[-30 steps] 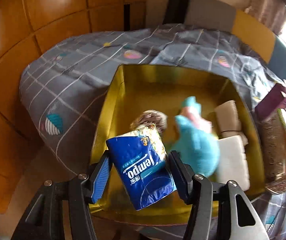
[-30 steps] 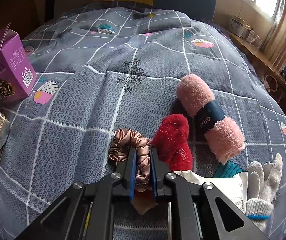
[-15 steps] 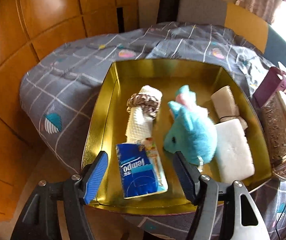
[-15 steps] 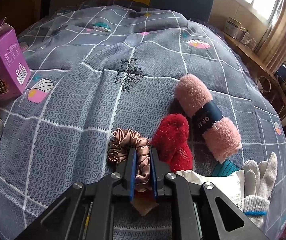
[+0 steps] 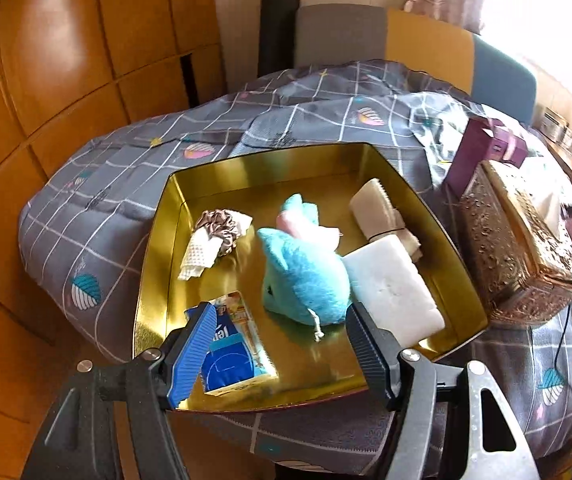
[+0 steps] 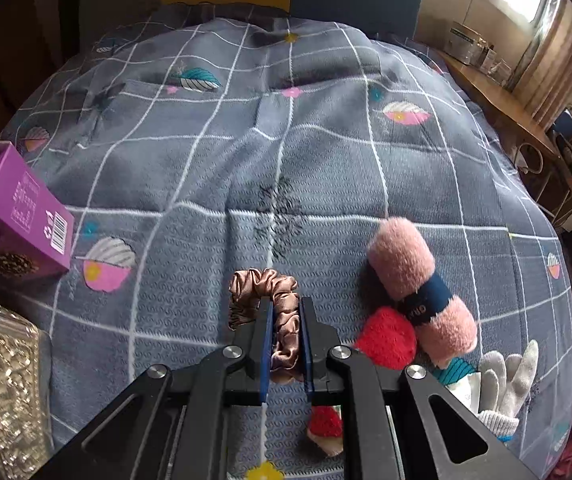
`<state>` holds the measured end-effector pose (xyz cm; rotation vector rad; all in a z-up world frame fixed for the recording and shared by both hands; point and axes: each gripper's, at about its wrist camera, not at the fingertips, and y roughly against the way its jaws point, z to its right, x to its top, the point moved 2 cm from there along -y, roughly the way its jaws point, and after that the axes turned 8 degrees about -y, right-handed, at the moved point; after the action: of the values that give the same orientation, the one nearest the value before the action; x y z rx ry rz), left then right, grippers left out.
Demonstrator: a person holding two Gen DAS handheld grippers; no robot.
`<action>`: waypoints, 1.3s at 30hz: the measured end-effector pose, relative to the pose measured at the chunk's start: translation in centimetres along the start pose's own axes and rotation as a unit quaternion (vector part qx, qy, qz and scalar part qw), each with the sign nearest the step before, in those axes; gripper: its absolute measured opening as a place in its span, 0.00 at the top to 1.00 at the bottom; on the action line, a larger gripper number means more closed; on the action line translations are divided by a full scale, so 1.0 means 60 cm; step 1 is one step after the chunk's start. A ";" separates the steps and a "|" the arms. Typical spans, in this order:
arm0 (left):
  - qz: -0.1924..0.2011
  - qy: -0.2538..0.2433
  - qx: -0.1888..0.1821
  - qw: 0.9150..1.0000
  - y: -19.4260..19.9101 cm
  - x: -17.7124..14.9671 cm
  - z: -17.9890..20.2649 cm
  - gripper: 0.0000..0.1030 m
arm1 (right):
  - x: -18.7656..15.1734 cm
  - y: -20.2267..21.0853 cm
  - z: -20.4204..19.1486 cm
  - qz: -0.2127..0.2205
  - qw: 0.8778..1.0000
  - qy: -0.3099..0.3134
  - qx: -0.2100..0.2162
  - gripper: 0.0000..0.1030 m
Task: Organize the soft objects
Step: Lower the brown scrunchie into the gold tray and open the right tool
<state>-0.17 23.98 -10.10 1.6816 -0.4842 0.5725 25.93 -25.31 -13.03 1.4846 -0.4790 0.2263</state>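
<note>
pinching a satin scrunchie (image 6: 264,294) in the right gripper (image 6: 286,320).

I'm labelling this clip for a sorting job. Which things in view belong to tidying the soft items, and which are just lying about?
Job: gold tray; tissue pack; blue plush; white sponge; pink scrunchie, gripped by right hand-held gripper; pink sock roll; red sock; white glove.

Lying about: purple carton; ornate box; bedspread.
</note>
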 end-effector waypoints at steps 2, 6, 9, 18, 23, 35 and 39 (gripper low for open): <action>0.003 -0.008 -0.004 1.000 0.002 0.001 0.005 0.34 | 0.025 0.022 -0.025 0.014 1.000 0.007 0.010 0.88; 0.005 -0.011 -0.013 1.000 0.001 0.001 0.010 0.34 | 0.066 0.092 -0.093 0.056 0.997 0.030 0.046 0.88; 0.005 -0.013 -0.019 1.000 0.000 -0.002 0.015 0.34 | 0.085 0.147 -0.151 0.084 0.991 0.052 0.084 0.88; 0.009 0.001 -0.023 1.000 -0.004 -0.008 -0.001 0.34 | 0.038 0.265 -0.366 0.066 0.947 0.149 0.277 0.88; 0.012 0.020 -0.010 1.000 0.000 -0.009 -0.027 0.34 | -0.059 0.274 -0.498 0.017 0.909 0.248 0.335 0.88; 0.014 0.041 0.001 0.999 0.000 -0.012 -0.051 0.34 | -0.219 0.159 -0.692 -0.081 0.920 0.275 0.269 0.81; 0.013 0.044 0.002 0.999 -0.001 -0.016 -0.052 0.34 | -0.224 0.133 -0.701 -0.086 0.924 0.261 0.267 0.80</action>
<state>-1.21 27.06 -10.25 1.6492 -0.4424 0.6635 17.63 18.79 -12.43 1.8952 0.1670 0.6306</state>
